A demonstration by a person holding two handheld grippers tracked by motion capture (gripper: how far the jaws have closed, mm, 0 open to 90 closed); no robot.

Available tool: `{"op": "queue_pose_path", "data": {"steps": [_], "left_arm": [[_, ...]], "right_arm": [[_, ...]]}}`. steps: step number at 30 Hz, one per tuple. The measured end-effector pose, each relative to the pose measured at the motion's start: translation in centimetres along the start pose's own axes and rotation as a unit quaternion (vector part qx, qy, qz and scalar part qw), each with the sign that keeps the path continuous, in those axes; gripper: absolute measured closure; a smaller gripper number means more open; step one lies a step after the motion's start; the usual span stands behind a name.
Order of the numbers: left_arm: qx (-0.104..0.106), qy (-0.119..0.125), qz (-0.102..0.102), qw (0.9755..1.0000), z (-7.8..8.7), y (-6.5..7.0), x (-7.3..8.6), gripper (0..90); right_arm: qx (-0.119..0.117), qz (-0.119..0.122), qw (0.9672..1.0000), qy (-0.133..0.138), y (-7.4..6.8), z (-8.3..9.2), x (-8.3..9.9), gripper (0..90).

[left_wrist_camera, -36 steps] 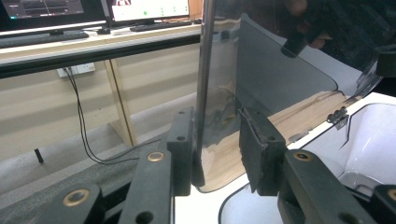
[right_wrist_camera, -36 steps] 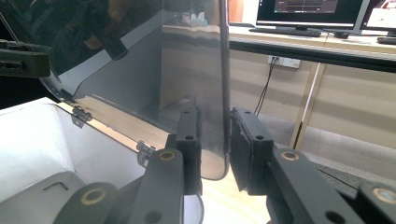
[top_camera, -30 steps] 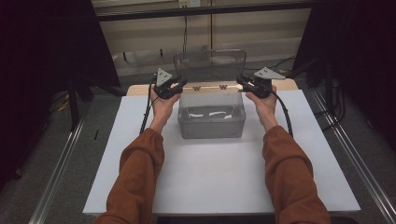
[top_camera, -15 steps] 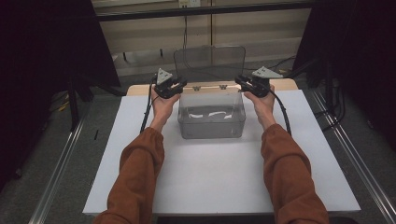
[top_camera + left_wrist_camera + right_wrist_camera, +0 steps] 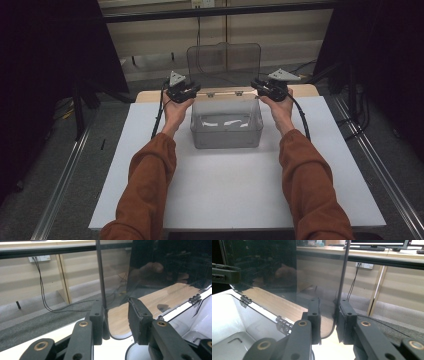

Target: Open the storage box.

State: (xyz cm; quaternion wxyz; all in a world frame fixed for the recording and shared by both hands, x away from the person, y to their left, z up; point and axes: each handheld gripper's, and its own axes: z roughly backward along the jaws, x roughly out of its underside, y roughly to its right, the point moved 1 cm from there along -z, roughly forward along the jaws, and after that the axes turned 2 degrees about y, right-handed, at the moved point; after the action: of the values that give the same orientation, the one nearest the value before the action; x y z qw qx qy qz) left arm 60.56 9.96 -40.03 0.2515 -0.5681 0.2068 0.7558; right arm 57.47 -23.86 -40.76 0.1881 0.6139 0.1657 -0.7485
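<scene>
A clear plastic box [image 5: 226, 127] stands at the far middle of the white table [image 5: 225, 200]. Its hinged lid [image 5: 224, 57] is raised upright behind it. My left gripper [image 5: 192, 90] is at the lid's lower left corner and my right gripper [image 5: 257, 86] at its lower right corner. In the left gripper view the lid's side edge [image 5: 101, 277] runs between the jaws of the left gripper [image 5: 116, 312], against the left pad. In the right gripper view the lid's edge [image 5: 342, 277] sits between the jaws of the right gripper [image 5: 329, 312]. Both are shut on the lid.
The wooden strip [image 5: 150, 95] of the table's far end lies behind the box. Black hinges [image 5: 283, 323] join lid and box. Metal rails [image 5: 65, 180] run along both table sides. A wall with cables [image 5: 198, 30] stands beyond.
The lid has swung up from a lower tilt to stand upright behind the box. Both hands stayed nearly in place at its corners.
</scene>
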Motion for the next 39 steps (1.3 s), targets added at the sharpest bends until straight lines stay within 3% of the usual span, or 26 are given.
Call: {"op": "queue_pose_path", "data": {"steps": [9, 15, 20, 26, 39], "left_arm": [[0.004, 0.001, 0.022, 0.9997, -0.3, -0.1, 0.2, 66.3], [0.007, -0.011, 0.021, 0.9997, -0.4, -0.3, 0.1, 65.8], [0.004, -0.02, 0.024, 0.9995, -0.5, -0.2, 0.0, 64.6], [0.006, -0.025, 0.039, 0.9989, -0.8, -0.3, 0.1, 62.1], [0.01, -0.044, 0.047, 0.9979, -1.2, -0.5, 0.2, 57.4]], "right_arm": [[-0.002, 0.007, 0.9998, -0.018, 0.2, -0.4, -0.4, 72.6], [0.0, 0.005, 0.9998, -0.02, 0.2, -0.6, -0.4, 71.4], [-0.006, -0.01, 0.9997, -0.022, 0.5, -0.7, -0.3, 70.9], [-0.007, -0.01, 0.9995, -0.028, 0.7, -1.0, -0.3, 69.0], [-0.012, -0.032, 0.9983, -0.047, 0.9, -1.4, -0.3, 65.7]]}}
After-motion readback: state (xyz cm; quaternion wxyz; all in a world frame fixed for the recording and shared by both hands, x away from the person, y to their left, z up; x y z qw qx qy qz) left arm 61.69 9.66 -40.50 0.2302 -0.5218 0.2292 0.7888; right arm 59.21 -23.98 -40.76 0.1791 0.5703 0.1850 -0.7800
